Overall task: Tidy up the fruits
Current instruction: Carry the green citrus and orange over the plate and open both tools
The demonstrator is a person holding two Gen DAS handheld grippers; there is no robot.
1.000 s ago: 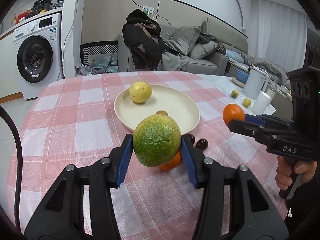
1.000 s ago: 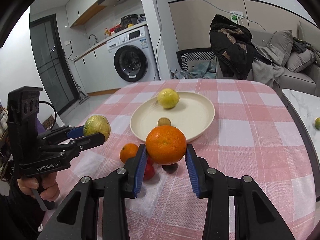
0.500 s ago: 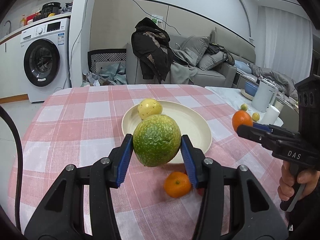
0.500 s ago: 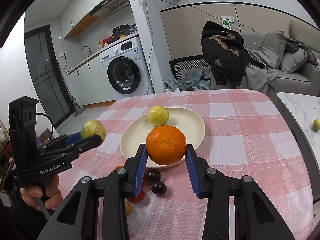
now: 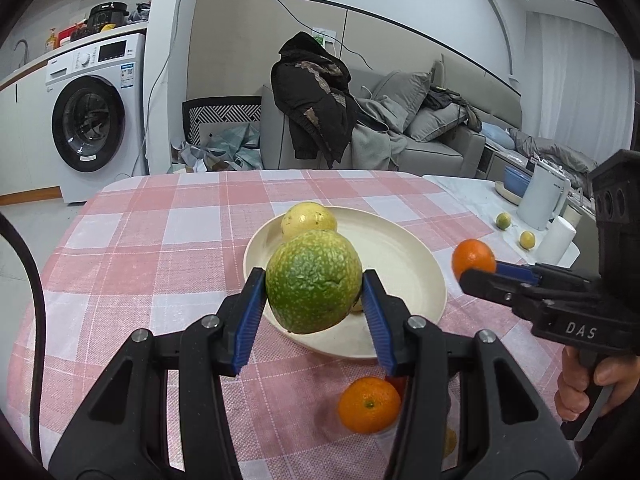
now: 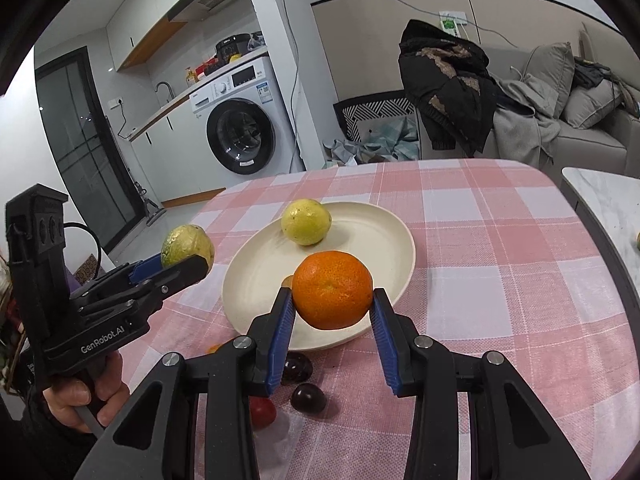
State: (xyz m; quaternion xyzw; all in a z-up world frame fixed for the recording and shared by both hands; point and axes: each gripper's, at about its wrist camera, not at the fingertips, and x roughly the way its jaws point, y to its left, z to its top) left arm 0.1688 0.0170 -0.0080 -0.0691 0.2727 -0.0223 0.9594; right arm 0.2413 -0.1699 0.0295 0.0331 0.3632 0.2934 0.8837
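Carrying two fruits toward the cream plate on the pink checked tablecloth; left gripper clamped on the mottled green fruit, held in the air just short of the plate's near rim; right gripper clamped on the orange, likewise aloft over the near rim.

Already resting on the plate: a yellow fruit at the far side and a small brownish fruit, mostly hidden behind the orange. Waiting on the cloth: a second, smaller orange, two dark round fruits and a red one.

To do well, judging from this: carry each fruit past the rim before lowering; aim for bare plate, well apart from the yellow fruit and the small brown one, so nothing gets knocked rolling; bring the fruit down until touching the plate, only then ease the jaws apart, since both fruits are round and likely to roll if dropped; set one down at a time, or keep the two grippers apart, to avoid a clash over the plate.

Readable writing: "GenRobot.AI" on the left gripper's body in the right wrist view; "DAS" on the right gripper's body in the left wrist view; labels on the washing machine too small to read.
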